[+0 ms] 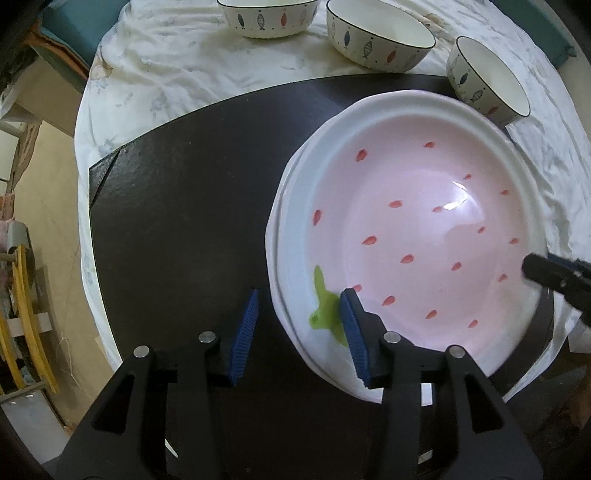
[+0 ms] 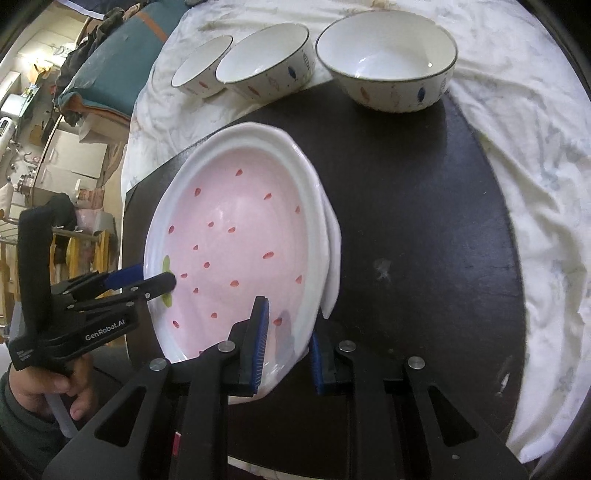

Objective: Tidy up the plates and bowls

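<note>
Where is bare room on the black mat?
Left of the strawberry plate stack, the black mat is bare out to the white cloth. The far edge is crowded by three fish-pattern bowls.

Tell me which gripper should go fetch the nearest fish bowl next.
Probably the right gripper: the big fish bowl sits just ahead of it on the dark board. Both grippers straddle the strawberry plate's rim, but the left gripper sits on its far side.

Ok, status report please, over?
Left tool open, astride pink plate rim. Right tool astride opposite rim, grip unclear. Three bowls behind, nothing blocking.
</note>
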`<action>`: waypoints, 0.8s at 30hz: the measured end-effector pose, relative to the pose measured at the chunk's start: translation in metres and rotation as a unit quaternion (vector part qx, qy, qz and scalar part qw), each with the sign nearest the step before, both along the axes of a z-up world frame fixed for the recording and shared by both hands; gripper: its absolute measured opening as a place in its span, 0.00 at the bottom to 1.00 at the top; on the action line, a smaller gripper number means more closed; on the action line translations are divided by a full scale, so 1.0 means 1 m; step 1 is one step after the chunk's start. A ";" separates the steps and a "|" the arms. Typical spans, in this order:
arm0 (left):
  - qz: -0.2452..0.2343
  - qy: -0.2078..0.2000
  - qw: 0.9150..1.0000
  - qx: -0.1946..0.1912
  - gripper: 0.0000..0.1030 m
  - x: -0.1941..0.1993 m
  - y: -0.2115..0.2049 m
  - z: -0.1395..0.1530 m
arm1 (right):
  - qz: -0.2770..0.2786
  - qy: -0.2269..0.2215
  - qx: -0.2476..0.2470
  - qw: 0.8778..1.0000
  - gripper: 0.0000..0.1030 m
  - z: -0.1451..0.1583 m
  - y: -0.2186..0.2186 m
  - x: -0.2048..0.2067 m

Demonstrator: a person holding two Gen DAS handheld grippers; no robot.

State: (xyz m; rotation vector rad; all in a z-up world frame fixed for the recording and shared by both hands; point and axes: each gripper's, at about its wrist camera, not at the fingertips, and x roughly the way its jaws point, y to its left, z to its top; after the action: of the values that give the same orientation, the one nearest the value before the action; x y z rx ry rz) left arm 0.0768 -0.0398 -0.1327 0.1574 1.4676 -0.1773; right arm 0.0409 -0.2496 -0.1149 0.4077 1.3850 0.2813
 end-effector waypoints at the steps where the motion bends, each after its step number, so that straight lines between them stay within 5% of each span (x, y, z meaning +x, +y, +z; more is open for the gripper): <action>1: -0.001 -0.002 1.000 0.002 0.42 -0.001 -0.001 0.000 | -0.004 -0.002 -0.005 1.000 0.21 0.001 -0.003 0.000; 13: 0.000 -0.005 1.000 0.008 0.42 -0.005 -0.005 0.000 | 0.000 -0.022 -0.056 0.998 0.21 0.001 -0.003 0.004; 17: -0.003 -0.012 1.000 0.021 0.54 -0.006 -0.007 -0.001 | 0.012 -0.020 -0.080 0.997 0.23 -0.006 0.004 0.006; 24: 0.000 -0.027 1.000 0.006 0.57 -0.007 -0.004 0.008 | 0.031 -0.023 -0.100 0.994 0.25 -0.010 0.017 0.009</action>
State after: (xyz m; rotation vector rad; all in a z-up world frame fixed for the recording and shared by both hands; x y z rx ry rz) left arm 0.0701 -0.0440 -0.1243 0.1711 1.4152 -0.1638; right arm 0.0501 -0.2324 -0.1248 0.1911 1.3683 0.1993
